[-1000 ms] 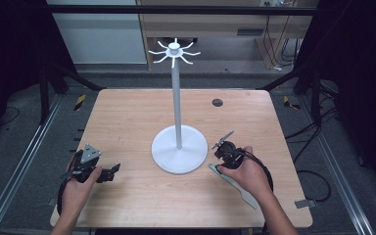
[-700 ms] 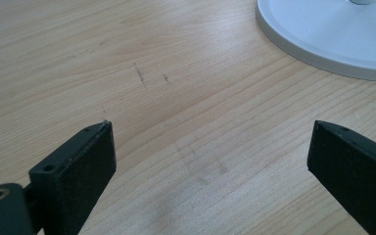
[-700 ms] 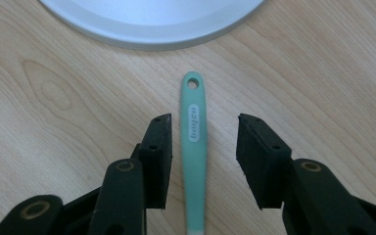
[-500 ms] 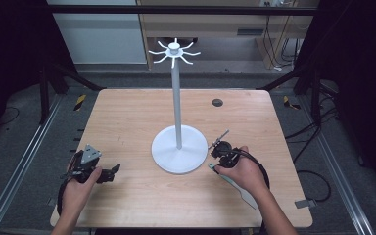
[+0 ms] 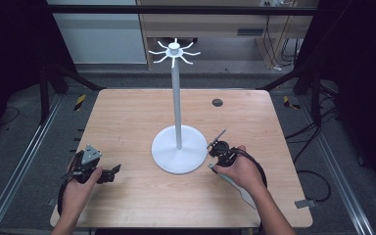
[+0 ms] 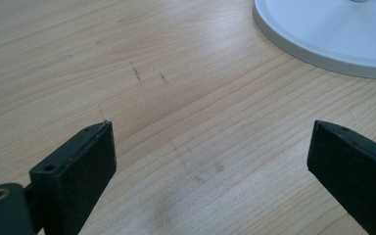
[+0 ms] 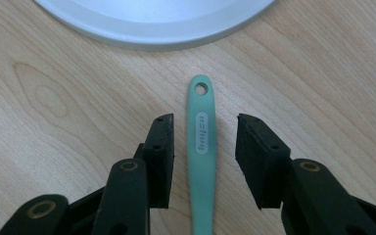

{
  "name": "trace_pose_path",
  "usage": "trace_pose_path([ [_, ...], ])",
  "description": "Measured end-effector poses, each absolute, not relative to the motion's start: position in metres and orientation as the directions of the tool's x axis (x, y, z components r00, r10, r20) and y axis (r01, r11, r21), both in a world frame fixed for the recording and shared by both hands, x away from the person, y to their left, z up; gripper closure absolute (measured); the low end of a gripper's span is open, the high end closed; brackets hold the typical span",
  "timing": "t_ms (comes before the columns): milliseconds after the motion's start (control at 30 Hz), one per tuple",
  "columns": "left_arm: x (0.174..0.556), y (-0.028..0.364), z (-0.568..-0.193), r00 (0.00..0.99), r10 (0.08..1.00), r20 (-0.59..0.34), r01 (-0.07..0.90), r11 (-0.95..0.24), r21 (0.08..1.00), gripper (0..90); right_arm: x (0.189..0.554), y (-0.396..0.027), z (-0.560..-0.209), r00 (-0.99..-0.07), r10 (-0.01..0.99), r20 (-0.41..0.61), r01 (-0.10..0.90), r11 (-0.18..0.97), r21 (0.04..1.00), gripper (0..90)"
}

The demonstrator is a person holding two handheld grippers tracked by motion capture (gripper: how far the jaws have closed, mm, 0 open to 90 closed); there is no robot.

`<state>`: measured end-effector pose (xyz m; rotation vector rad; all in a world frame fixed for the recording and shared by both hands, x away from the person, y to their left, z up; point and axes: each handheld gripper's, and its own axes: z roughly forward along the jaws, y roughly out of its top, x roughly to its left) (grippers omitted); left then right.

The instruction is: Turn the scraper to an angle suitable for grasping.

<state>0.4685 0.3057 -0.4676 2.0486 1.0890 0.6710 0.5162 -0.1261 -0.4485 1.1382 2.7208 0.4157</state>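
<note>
A teal utensil [image 7: 203, 147] with a hole at the end of its handle lies flat on the wooden table [image 5: 127, 117], just in front of the white stand's round base [image 7: 152, 19]. My right gripper [image 7: 204, 122] is open, one jaw on each side of the handle and neither touching it. In the high view the right gripper [image 5: 217, 155] sits at the base's right edge, and the utensil's pale blade [image 5: 242, 193] runs out from under the hand. My left gripper [image 5: 111, 172] rests at the front left, and in its own view the left gripper [image 6: 210, 132] is wide open over bare wood.
The white stand [image 5: 177, 98] rises from the table's middle on a thin pole, with several hooks at its top [image 5: 174, 51]. A small dark round fitting [image 5: 217, 102] is set in the table at the back right. Black frame rails run along both sides.
My right hand has shifted slightly left and nearer, covering more of the utensil's handle. The left gripper has stayed where it was.
</note>
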Motion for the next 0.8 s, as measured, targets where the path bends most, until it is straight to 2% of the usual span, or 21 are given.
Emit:
trace_pose_path([
  [333, 0.469, 0.307, -0.468, 0.511, 0.853, 0.111, 0.486, -0.393, 0.781, 3.8, 0.520, -0.127, -0.460, -0.684, 0.729, -0.025, 0.697, 0.664, 0.271, 62.1],
  [733, 0.467, 0.305, -0.467, 0.515, 0.849, 0.119, 0.480, -0.401, 0.780, 4.0, 0.527, -0.123, -0.467, -0.709, 0.705, -0.031, 0.681, 0.695, 0.229, 69.2],
  [800, 0.467, 0.305, -0.467, 0.516, 0.848, 0.119, 0.480, -0.402, 0.780, 4.0, 0.528, -0.124, -0.467, -0.709, 0.705, -0.025, 0.683, 0.694, 0.229, 72.9],
])
